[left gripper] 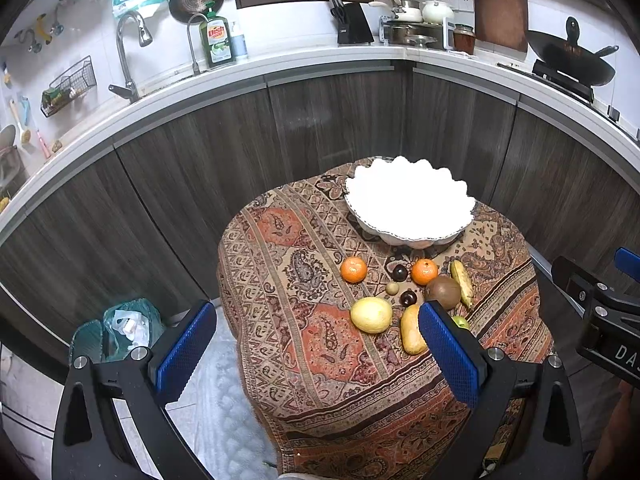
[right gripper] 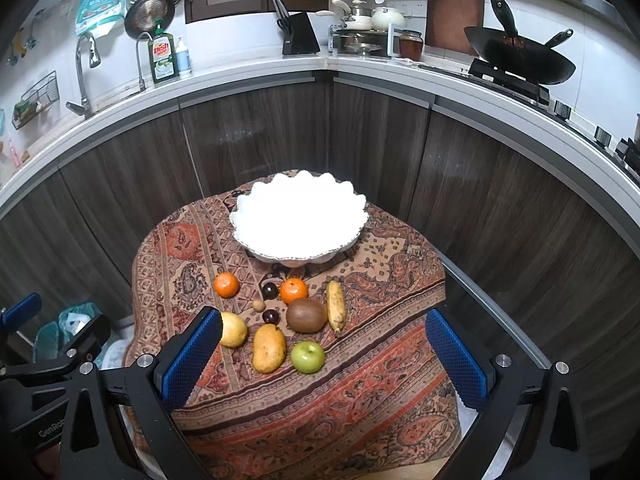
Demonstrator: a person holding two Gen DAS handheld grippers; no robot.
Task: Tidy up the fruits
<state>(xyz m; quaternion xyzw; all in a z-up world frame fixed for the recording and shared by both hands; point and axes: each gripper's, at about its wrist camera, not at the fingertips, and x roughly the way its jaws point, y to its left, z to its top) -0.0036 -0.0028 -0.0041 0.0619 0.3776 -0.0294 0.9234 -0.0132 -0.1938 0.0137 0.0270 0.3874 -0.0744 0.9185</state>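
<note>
Fruits (right gripper: 306,315) untouched, both grippers wide

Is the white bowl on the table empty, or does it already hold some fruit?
Apparently empty. The white bowl shows only plain white inside in both views, though glare washes out detail; the fruits, like the mango, lie on the cloth.

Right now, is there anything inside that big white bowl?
No fruit rises above the rim of the white bowl, but its inside is glared to plain white, so the bottom cannot be checked. All the fruit, like the green apple, lies on the cloth.
</note>
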